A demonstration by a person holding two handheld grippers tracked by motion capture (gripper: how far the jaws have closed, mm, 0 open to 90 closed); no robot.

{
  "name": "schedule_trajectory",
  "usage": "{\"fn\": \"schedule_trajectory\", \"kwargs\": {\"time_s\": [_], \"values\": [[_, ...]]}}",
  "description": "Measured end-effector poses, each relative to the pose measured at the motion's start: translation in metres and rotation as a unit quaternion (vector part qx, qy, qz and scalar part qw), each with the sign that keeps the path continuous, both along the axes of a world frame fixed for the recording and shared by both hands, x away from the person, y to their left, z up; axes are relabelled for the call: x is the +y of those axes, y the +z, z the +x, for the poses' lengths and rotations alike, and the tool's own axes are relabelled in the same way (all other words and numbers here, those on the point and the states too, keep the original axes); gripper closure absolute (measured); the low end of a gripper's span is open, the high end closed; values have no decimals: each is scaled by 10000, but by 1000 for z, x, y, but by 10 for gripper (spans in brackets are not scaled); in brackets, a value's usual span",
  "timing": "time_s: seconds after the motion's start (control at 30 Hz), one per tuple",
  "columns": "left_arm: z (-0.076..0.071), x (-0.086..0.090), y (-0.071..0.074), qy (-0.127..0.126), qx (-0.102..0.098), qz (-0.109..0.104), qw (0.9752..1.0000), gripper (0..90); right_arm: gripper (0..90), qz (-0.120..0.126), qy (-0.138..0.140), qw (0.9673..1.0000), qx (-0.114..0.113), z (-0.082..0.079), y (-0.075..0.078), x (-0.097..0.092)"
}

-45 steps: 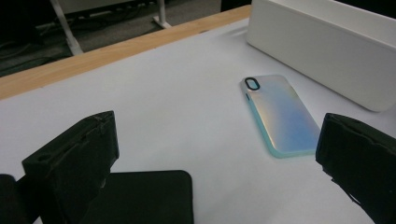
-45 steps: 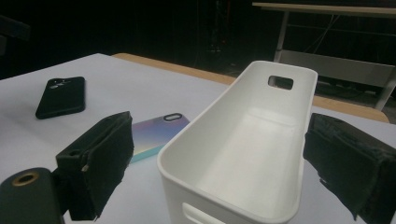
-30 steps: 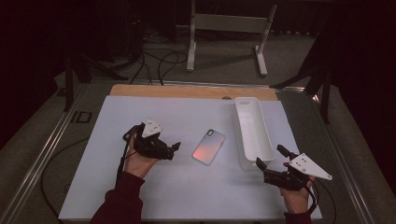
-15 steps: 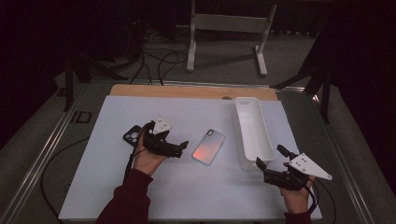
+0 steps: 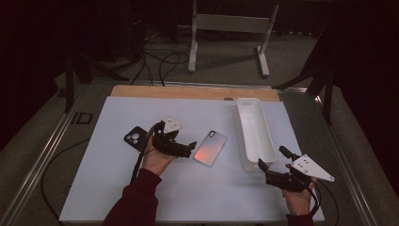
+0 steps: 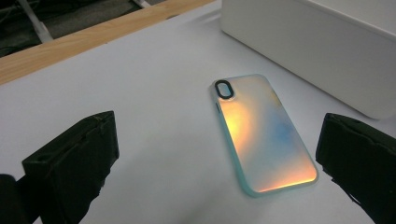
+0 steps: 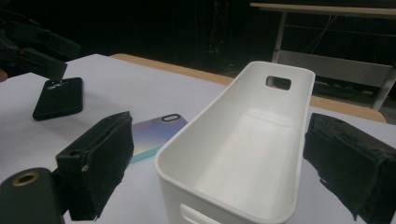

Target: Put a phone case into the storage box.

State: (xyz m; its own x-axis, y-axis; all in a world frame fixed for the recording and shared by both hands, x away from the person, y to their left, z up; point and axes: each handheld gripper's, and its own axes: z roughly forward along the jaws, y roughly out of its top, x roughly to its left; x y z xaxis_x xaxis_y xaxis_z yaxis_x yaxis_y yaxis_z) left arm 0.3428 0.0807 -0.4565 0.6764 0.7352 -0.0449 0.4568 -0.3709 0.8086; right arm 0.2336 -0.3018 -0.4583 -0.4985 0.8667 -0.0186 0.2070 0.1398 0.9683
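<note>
Black phone case (image 5: 136, 138) flat on white surface (image 5: 113, 188); white bin (image 5: 255, 134) empty, wooden strip (image 5: 188, 92) behind.

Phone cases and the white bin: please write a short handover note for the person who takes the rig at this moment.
Left hand-held gripper: open, holding nothing, pointed at the shiny phone case and close to it.
Right hand-held gripper: open, holding nothing, at the near end of the white bin.
Things: the shiny phone case lies flat on the white mat, between the left hand-held gripper and the bin. The black phone case lies flat behind the left hand.
Done: nothing is in the bin yet.
Left: probably grip the shiny case first, then the black one, and put both into the bin.
</note>
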Motion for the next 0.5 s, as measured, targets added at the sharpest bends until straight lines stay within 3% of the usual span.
{"fn": "schedule_trajectory", "kwargs": {"time_s": [0.5], "values": [[7, -24, -8, -133, 152, 62, 9998, 0, 83, 6, -9, 10000, 1, 0, 0, 0]]}}
